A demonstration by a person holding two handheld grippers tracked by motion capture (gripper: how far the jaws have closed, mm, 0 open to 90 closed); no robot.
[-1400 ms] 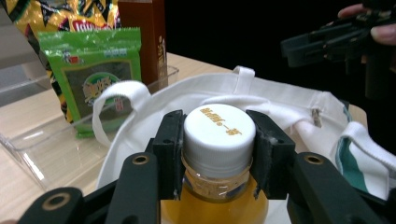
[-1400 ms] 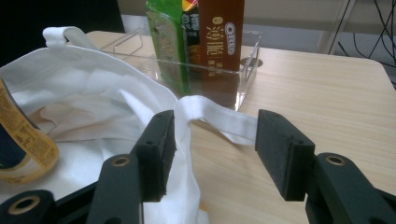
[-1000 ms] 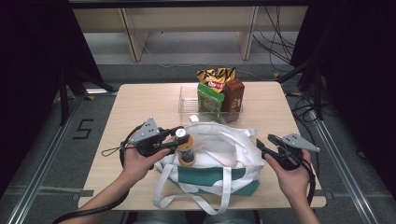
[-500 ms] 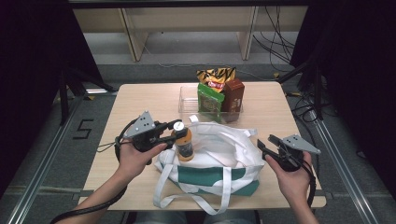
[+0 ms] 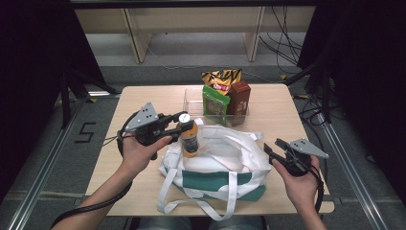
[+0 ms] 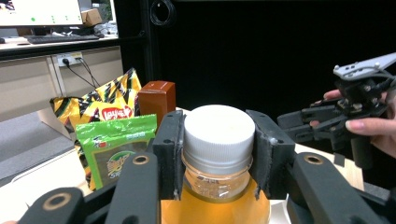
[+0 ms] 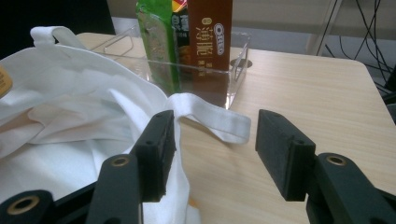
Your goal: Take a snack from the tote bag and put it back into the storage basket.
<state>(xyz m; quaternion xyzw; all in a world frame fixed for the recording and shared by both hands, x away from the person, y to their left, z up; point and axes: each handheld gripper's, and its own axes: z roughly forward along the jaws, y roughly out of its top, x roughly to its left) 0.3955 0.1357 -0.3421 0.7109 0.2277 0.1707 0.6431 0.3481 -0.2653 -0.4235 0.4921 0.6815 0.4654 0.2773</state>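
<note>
My left gripper [image 5: 182, 125] is shut on the white-capped neck of a bottle of orange drink [image 5: 189, 139], holding it upright above the left part of a white and green tote bag [image 5: 215, 165]. In the left gripper view both pads clamp the bottle [image 6: 218, 149] at its cap. At the bag's right edge my right gripper [image 5: 269, 152] hovers with its jaws open. In the right gripper view the jaws of the right gripper [image 7: 212, 151] stand apart over the bag's white strap [image 7: 215, 119], with nothing pressed between them.
A clear tray [image 5: 193, 100] at the table's far middle holds a yellow chip bag [image 5: 221, 77], a green snack packet [image 5: 215, 105] and a brown box [image 5: 238, 96]. Bare wood lies to the left and right of the bag. The table's [image 5: 143, 96] edges drop to the floor.
My left hand has lifted the bottle up out of the bag's mouth. The right hand has stayed where it was.
</note>
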